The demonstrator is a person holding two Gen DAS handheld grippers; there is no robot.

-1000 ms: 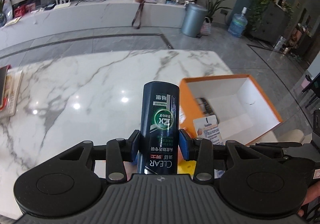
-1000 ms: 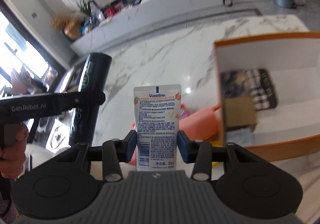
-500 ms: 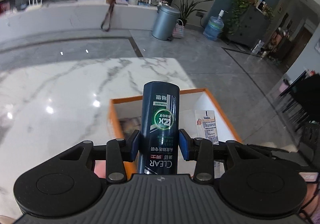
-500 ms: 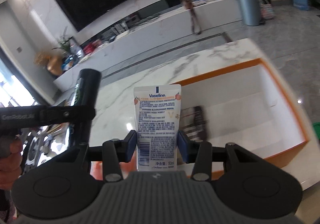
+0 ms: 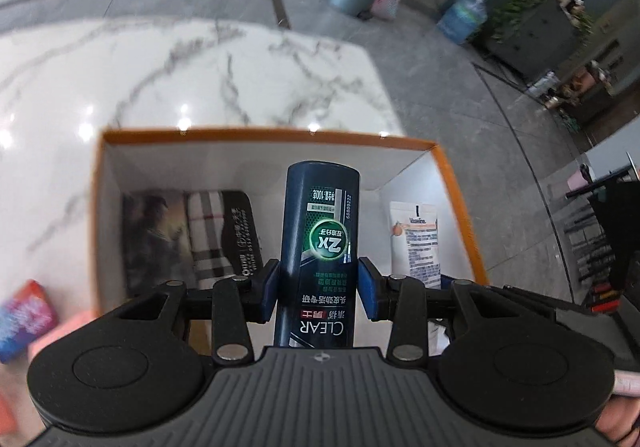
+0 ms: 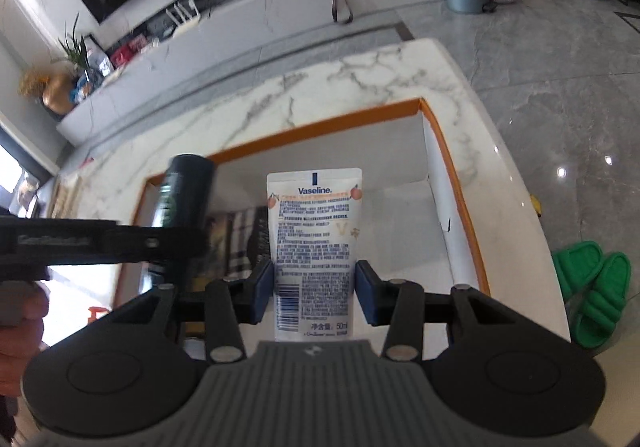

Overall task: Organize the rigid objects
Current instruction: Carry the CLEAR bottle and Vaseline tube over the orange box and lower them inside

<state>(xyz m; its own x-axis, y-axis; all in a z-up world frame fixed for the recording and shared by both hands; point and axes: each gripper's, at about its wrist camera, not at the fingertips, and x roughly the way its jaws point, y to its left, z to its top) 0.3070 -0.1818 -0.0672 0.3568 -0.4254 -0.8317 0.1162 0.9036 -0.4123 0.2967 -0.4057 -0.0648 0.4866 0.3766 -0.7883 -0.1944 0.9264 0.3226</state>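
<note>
My left gripper (image 5: 319,290) is shut on a dark blue CLEAR shampoo bottle (image 5: 320,231), held upright over the orange box (image 5: 264,133) with white inner walls. My right gripper (image 6: 314,293) is shut on a white Vaseline tube (image 6: 314,239), held over the same orange box (image 6: 320,126), to the right of the left gripper. The tube also shows at the right in the left wrist view (image 5: 416,239), and the bottle shows at the left in the right wrist view (image 6: 186,191). Flat items, one of them plaid (image 5: 208,231), lie at the left of the box's floor.
The box stands near the right end of a white marble table (image 5: 160,71). A colourful small packet (image 5: 24,311) and a pink item (image 5: 60,339) lie on the table left of the box. Green slippers (image 6: 592,291) lie on the floor beyond the table's edge.
Both grippers have moved right from over the table to above the orange box, still holding the bottle and the tube. The views now look down into the box.
</note>
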